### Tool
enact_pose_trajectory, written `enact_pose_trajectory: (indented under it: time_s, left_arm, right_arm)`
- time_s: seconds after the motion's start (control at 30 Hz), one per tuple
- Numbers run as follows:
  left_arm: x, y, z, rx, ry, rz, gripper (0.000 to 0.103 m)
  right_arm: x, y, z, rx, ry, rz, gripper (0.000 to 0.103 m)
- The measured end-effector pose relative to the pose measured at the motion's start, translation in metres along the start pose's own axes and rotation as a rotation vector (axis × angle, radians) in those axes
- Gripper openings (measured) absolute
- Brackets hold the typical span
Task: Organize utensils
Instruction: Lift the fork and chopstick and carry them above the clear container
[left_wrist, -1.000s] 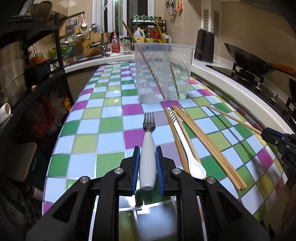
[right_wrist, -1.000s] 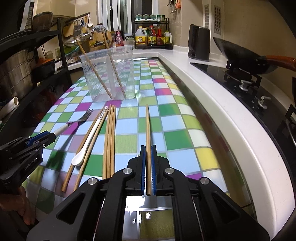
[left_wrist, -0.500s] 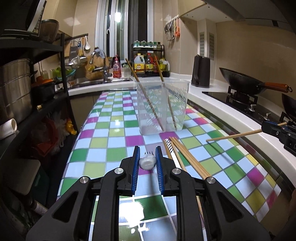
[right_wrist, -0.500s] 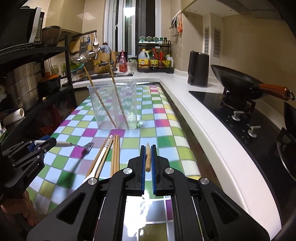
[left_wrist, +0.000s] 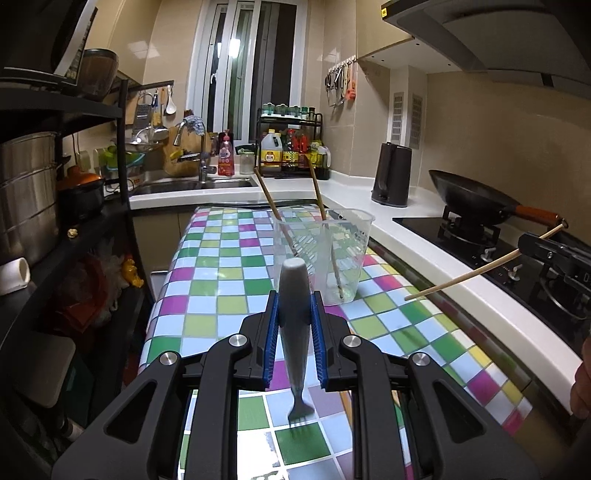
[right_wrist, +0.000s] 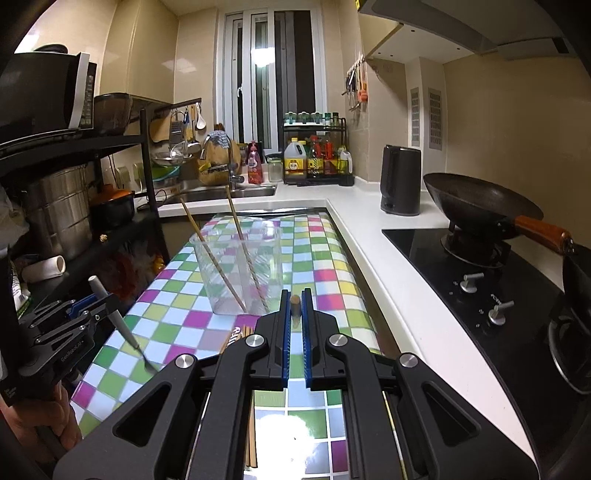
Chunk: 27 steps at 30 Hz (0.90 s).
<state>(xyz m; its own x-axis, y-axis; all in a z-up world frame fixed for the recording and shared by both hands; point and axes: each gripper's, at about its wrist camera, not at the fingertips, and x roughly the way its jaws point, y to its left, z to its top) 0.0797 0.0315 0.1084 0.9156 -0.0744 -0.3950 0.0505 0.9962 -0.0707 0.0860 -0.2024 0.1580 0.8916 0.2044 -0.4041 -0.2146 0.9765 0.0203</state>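
Observation:
My left gripper (left_wrist: 294, 300) is shut on a white-handled fork (left_wrist: 295, 332), held in the air with its handle end up and its tines hanging down over the checkered table (left_wrist: 221, 280). My right gripper (right_wrist: 294, 295) is shut on a single wooden chopstick (right_wrist: 294, 308), which sticks out sideways in the left wrist view (left_wrist: 476, 273). A clear plastic container (left_wrist: 332, 258) stands ahead on the table with two chopsticks leaning in it. More chopsticks and a striped spoon handle (right_wrist: 233, 336) lie on the table under the right gripper, mostly hidden.
A white counter (right_wrist: 373, 258) borders the table on the right, with a stove and wok (right_wrist: 476, 203) and a dark kettle (right_wrist: 400, 184). A black shelf rack (left_wrist: 74, 221) with pots stands at the left. Sink and bottles are at the back.
Both grippers have risen off the table, one with the fork and one with the chopstick. The fork has swung from lying flat to hanging tines down.

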Motion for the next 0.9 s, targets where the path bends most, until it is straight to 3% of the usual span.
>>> enact_pose_trajectory:
  time_s: [0.33,0.9]
  left_arm:
    - [0.004,-0.004,0.004,-0.002,0.023,-0.018,0.017]
    - [0.03,0.014,0.03,-0.096,0.15,-0.089,0.016]
  right_arm:
    - [0.006,0.0,0.012,-0.011,0.011,0.014,0.006]
    - [0.026,0.005,0.042,-0.009,0.016,0.064,0.006]
